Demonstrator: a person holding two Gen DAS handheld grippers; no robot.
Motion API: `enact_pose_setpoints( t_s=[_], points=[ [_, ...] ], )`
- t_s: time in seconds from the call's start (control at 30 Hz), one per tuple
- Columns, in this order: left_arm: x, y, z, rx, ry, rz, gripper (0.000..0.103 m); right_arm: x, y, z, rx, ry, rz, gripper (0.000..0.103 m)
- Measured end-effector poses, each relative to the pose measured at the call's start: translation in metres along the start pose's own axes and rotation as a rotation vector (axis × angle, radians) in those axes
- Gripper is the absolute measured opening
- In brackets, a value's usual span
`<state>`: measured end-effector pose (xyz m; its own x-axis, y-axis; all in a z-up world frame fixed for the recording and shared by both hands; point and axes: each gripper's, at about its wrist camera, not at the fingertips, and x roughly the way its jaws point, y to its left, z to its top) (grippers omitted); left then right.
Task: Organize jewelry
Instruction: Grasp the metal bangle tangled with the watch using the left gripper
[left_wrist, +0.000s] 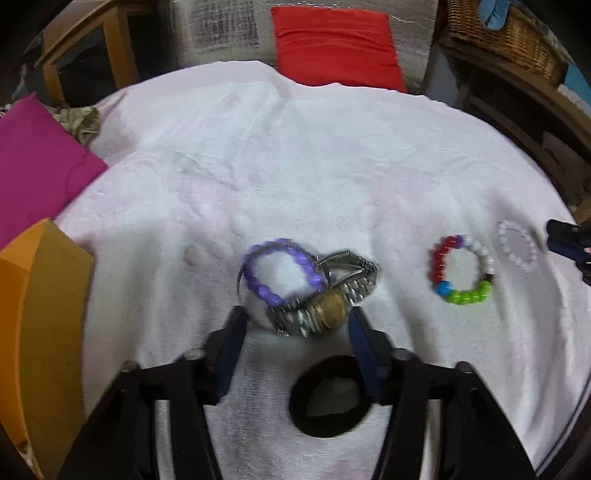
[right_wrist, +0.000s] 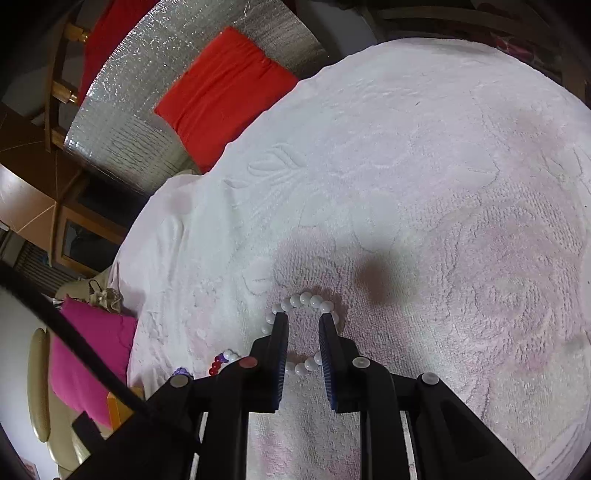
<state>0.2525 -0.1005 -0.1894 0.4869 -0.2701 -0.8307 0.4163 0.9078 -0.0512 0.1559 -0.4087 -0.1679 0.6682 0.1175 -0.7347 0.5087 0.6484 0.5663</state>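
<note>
white towel-covered table (left_wrist: 295, 177) has all jewelry loose, nothing sorted: left gripper (left_wrist: 295, 317) spread around gold-faced steel watch (left_wrist: 328, 306), right gripper (right_wrist: 303, 325) part-open, straddling white bead bracelet (right_wrist: 306, 301) right of watch.

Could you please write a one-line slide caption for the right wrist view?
Right gripper, jaws open, poised over a white bead bracelet on the pale pink towel.
</note>
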Motion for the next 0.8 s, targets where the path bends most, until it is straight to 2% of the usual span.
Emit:
enact_pose_setpoints(
  t_s=[0.03, 0.07, 0.1, 0.17, 0.23, 0.27, 0.43, 0.5, 0.53, 0.7, 0.8],
  points=[
    [0.0, -0.001, 0.001, -0.008, 0.014, -0.074, 0.015, 0.0, 0.0, 0.0, 0.002, 0.001, 0.0, 0.02],
    [-0.001, -0.004, 0.0, -0.006, 0.02, -0.12, 0.011, 0.0, -0.001, 0.0, 0.003, 0.001, 0.001, 0.02],
    [-0.006, -0.012, -0.001, 0.029, 0.009, -0.172, 0.011, 0.0, 0.0, 0.0, 0.003, 0.001, 0.002, 0.02],
    [-0.018, -0.025, -0.002, 0.109, -0.036, -0.197, 0.011, 0.001, -0.001, 0.001, 0.003, -0.002, 0.002, 0.02],
    [-0.028, -0.026, 0.0, 0.133, -0.084, -0.207, 0.011, 0.001, -0.001, 0.001, 0.003, -0.004, 0.003, 0.02],
    [-0.029, -0.022, 0.001, 0.124, -0.087, -0.19, 0.013, 0.001, -0.001, 0.0, 0.003, -0.003, 0.003, 0.02],
    [-0.016, 0.021, 0.003, -0.017, -0.018, -0.049, 0.043, 0.001, -0.001, 0.001, 0.004, 0.004, 0.007, 0.02],
    [-0.015, 0.038, 0.002, -0.066, -0.019, 0.001, 0.052, 0.003, 0.0, 0.0, 0.006, 0.01, 0.009, 0.02],
    [-0.016, 0.045, 0.002, -0.096, -0.02, 0.004, 0.057, 0.004, 0.0, 0.0, 0.005, 0.013, 0.01, 0.02],
    [-0.004, 0.072, 0.001, -0.258, 0.01, -0.058, 0.059, 0.008, 0.003, -0.004, -0.003, 0.026, 0.007, 0.02],
    [0.001, 0.061, 0.0, -0.257, -0.01, -0.028, 0.058, 0.009, 0.003, -0.005, -0.004, 0.031, 0.007, 0.02]
  ],
)
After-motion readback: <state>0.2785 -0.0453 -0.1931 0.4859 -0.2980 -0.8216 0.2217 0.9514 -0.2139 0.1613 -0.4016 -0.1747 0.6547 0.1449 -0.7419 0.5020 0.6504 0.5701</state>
